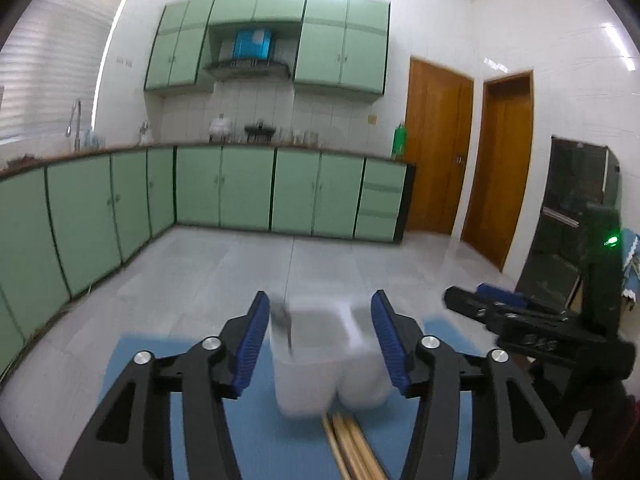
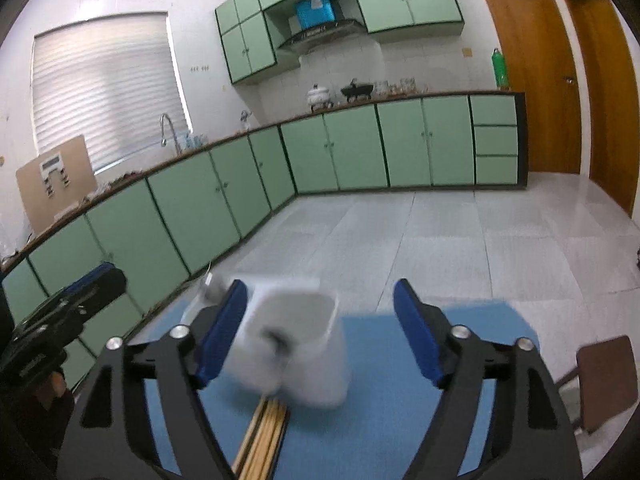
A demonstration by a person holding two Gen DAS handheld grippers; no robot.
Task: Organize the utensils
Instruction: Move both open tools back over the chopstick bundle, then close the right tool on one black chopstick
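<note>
Your surface is covered by a flat blue mat (image 1: 248,432), and it stands in a kitchen with light green cupboard doors (image 1: 244,188) and a grey tiled floor.

On the mat stands a white plastic holder with two cups side by side (image 1: 320,360). It looks blurry. Something small and dark pokes out of the cup on the left in the left camera, but you cannot tell what it is.

Just in front of the holder, on the side nearer to you, lies a bunch of long wooden chopsticks (image 2: 264,436). Their far tips come up to the foot of the holder.

Your left tongs (image 1: 319,334) are apart. The holder sits between the blue pads, and the pads do not press on it.

Your right tongs (image 2: 320,330) are wide apart too. Their left pad is close beside the holder, and the right pad is well away from it. They hold nothing.
</note>
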